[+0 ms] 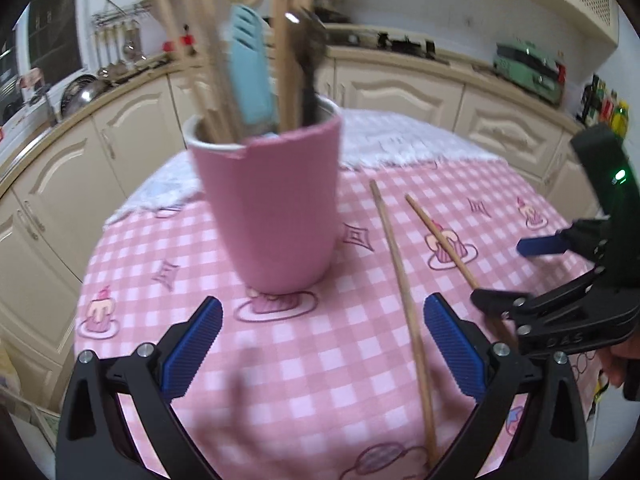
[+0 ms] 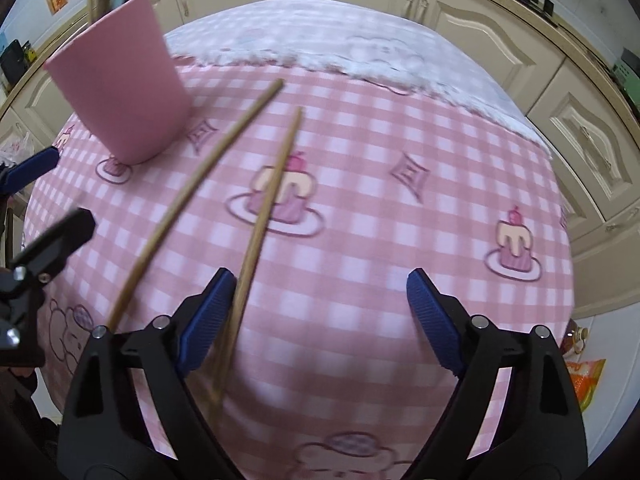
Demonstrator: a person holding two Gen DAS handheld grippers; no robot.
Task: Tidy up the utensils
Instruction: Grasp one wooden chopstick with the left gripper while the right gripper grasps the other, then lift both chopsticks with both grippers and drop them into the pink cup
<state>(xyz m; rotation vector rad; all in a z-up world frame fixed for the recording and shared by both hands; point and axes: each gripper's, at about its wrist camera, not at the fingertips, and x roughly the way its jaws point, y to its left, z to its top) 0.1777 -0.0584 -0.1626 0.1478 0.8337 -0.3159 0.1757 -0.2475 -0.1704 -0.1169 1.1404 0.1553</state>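
- Leftmost, a pink cup (image 1: 276,208) upright on the checked cloth of the surface (image 1: 320,360), crammed with wooden handles, a pale blue slotted spatula (image 1: 252,68) and a dark utensil (image 1: 308,76); blurred.
- Just in front of the cup, left gripper (image 1: 323,346) with fingers (image 1: 196,348) spread wide, holding nothing, cup base between and beyond the tips.
- Right of the cup, two wooden chopsticks flat on the cloth: longer chopstick (image 1: 404,300) running past the left gripper's right finger, shorter chopstick (image 1: 440,240) angled across a cupcake print, apart from the cup.
- Farther right, right gripper (image 2: 320,324) with fingers (image 2: 434,320) spread wide, gripping nothing; in its own view the shorter chopstick (image 2: 260,232) passing close by the left finger, contact unclear through blur, the longer chopstick (image 2: 192,188) further left.
- Behind, cream cabinets (image 1: 400,92).
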